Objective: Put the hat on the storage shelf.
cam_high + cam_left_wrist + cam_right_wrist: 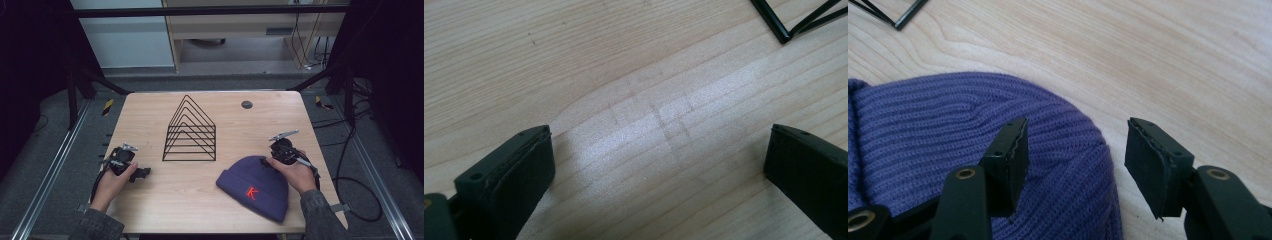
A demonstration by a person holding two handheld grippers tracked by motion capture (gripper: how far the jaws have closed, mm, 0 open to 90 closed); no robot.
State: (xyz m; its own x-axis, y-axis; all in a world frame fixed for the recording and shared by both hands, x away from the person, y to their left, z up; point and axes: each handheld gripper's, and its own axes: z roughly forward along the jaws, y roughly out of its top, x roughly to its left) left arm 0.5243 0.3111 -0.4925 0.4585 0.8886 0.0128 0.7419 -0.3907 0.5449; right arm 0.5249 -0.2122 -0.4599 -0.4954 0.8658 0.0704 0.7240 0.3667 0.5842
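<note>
Purple beanie (255,187) under right gripper (1075,160), jaws apart, empty — left gripper (659,165) wide open over bare table (190,195).

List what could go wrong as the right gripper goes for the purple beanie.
1. The right gripper is open over the very edge of the beanie; shutting there may pinch only a thin fold of knit, which could slip out.
2. Dragging the beanie forward might snag it on the wire rack.

Table (150,210) centre: wire rack (190,131), beanie (254,186) at 4 o'clock of rack nr front edge, right gripper (276,156) at beanie's 1 o'clock edge, left gripper (134,173) at 8 o'clock of rack, grommet (246,104) at 1 o'clock.
</note>
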